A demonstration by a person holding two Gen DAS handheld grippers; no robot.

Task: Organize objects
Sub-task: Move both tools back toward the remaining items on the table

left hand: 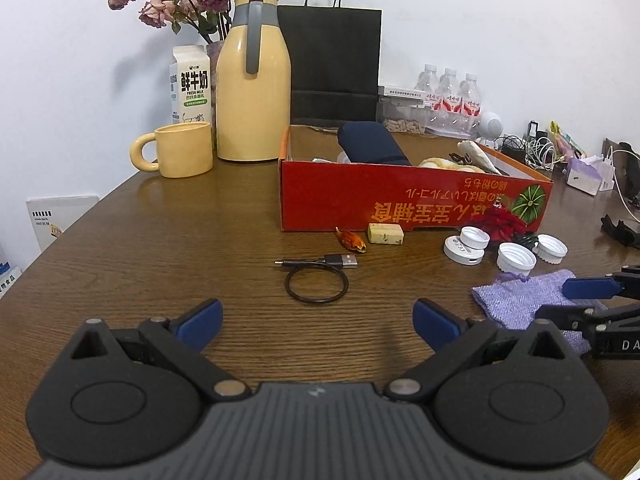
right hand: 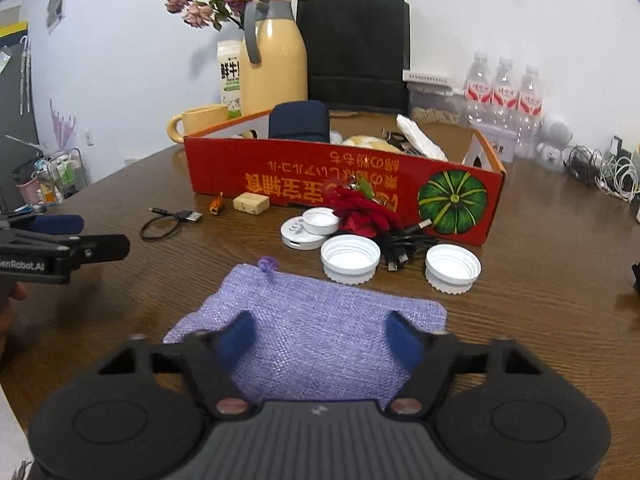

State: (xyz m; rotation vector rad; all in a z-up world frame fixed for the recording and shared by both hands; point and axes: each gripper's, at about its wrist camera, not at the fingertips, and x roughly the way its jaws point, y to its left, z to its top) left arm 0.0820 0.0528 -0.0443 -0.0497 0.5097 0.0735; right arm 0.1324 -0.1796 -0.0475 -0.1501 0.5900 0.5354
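Note:
A flat purple woven pouch [right hand: 320, 320] [left hand: 520, 300] lies on the wooden table. My right gripper [right hand: 320, 334] hovers low over its near end, open, with one blue pad on each side and neither pressing the cloth. My left gripper [left hand: 318, 320] is open and empty, a little short of a coiled black USB cable [left hand: 316, 280] [right hand: 164, 224]. An open red cardboard box [left hand: 400, 196] [right hand: 320, 176] stands behind, with a dark blue case and other items in it. In front of the box lie white screw caps [right hand: 350, 258], a white round device [right hand: 300, 240], a red fabric flower [right hand: 360, 208], a beige block [left hand: 385, 234] and a small orange piece [left hand: 351, 239].
A yellow jug [left hand: 254, 80], a yellow mug [left hand: 186, 150], a milk carton [left hand: 191, 80] and dried flowers stand at the back left. A black paper bag [left hand: 332, 60] and water bottles [right hand: 504, 92] line the wall. Tangled cables [right hand: 600, 170] crowd the far right.

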